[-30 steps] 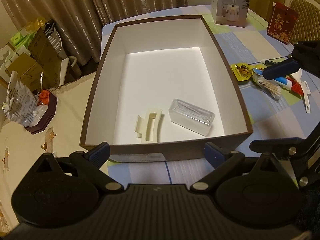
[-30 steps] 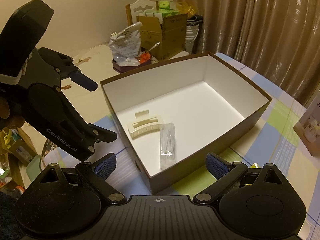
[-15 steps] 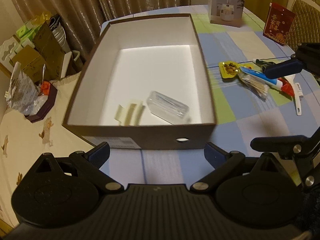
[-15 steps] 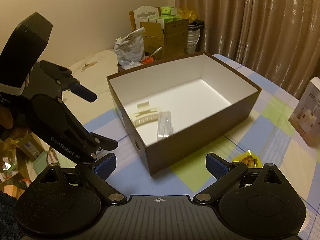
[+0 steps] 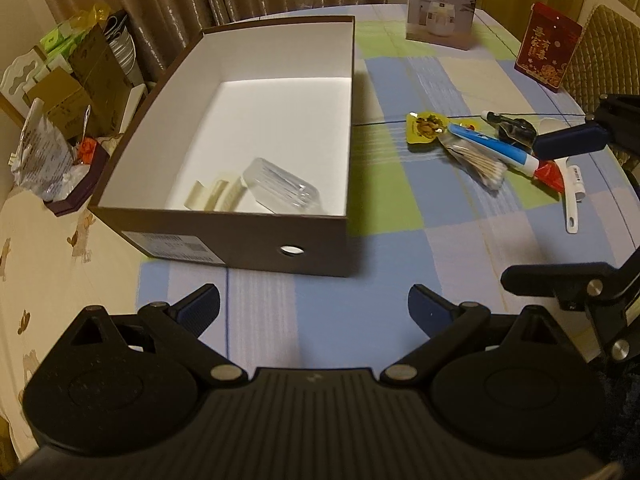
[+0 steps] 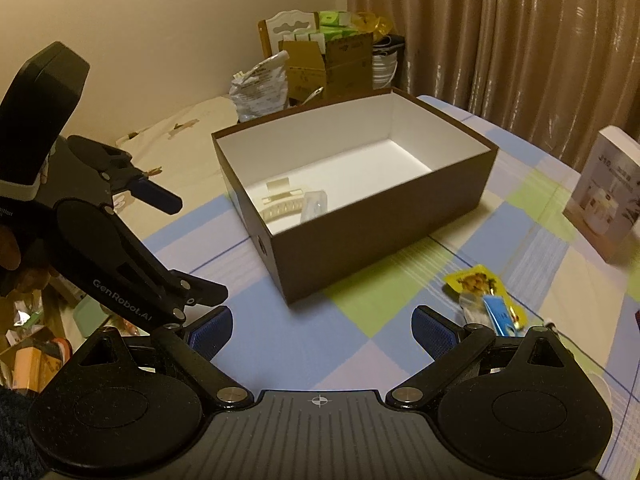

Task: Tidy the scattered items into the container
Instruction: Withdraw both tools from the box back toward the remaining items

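Box (image 5: pixel 224 240) at table's left, two items inside, pile waiting to its right.
Left gripper (image 5: pixel 314 306) and right gripper (image 6: pixel 322 328) hover wide-fingered, empty, likely free to fetch the toothpaste (image 5: pixel 492 148) and cotton swabs (image 5: pixel 480 164).

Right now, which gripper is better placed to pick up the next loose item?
Right, probably. The right gripper hangs open beside the pile with the blue-and-white tube, while the open left gripper faces the brown cardboard box, farther from the pile.
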A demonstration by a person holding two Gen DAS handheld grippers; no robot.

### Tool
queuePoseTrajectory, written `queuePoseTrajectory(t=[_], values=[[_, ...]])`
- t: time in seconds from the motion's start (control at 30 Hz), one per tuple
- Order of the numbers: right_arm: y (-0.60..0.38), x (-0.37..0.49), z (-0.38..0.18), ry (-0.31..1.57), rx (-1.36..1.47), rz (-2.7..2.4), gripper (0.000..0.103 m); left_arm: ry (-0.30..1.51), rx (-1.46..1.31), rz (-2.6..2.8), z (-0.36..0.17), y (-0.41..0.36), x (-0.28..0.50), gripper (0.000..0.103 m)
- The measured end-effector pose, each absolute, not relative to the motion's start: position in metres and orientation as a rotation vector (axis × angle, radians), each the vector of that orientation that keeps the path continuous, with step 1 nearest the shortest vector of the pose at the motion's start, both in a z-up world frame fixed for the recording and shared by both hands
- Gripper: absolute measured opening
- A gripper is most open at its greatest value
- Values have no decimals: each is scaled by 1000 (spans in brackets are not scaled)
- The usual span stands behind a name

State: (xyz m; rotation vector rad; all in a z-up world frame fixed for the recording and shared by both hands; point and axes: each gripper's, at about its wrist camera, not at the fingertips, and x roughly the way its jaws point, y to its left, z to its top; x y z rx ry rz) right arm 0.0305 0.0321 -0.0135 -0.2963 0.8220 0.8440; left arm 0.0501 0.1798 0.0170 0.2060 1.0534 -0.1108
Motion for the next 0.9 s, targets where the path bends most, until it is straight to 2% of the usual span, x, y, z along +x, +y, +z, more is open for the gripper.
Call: queuePoseTrajectory(t=[0.4, 0.9], values=[[-34, 26, -19, 882, -169, 700, 101, 1043, 164, -84, 8, 140, 39, 99], [-117, 27, -25, 941, -36, 481, 101, 1022, 183, -207, -1, 76, 62, 99]])
